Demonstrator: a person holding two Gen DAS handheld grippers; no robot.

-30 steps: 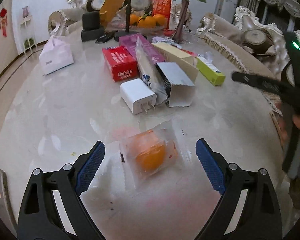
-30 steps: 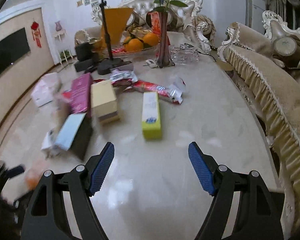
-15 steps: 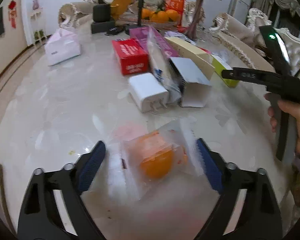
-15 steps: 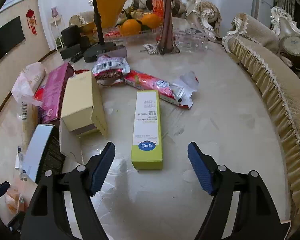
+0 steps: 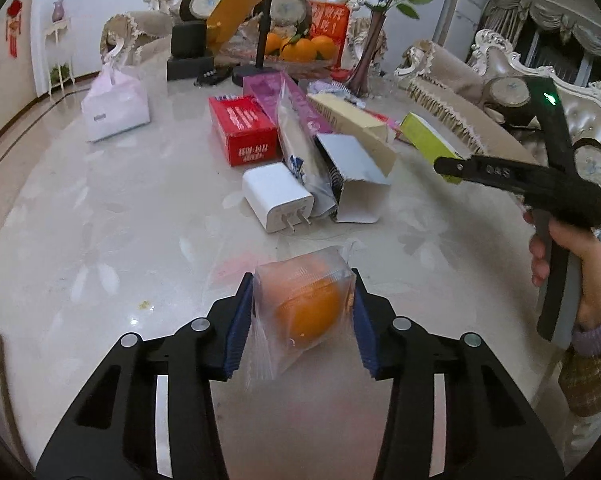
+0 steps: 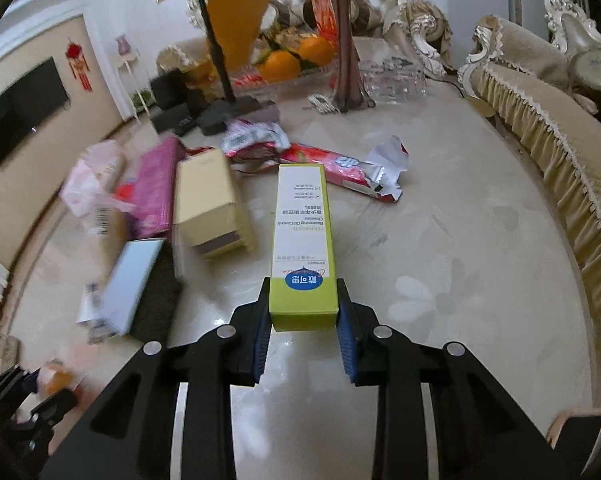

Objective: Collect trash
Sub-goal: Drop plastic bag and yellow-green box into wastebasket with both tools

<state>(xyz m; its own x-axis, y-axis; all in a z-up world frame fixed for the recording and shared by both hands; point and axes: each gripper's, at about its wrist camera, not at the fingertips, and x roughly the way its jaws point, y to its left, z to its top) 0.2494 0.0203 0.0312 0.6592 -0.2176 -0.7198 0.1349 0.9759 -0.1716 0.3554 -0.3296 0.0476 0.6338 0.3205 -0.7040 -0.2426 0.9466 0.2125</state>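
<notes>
From the left wrist, the left tongs (image 5: 303,316) pinched a clear packet (image 5: 302,312) holding something orange, just above the marble tabletop (image 5: 100,240). From the right wrist, the right tongs (image 6: 303,320) were narrowed onto the near end of a green box (image 6: 302,248) lying on the tabletop.

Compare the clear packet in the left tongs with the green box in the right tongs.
The clear packet is soft, see-through plastic with something round and orange inside; the green box is stiff, opaque printed card.
The packet is short and squat; the box is long and narrow, pointing away from the right tongs.
The left tongs grip the packet across its middle; the box is gripped only at its near end.
Both sit pinched between blue pads.
</notes>
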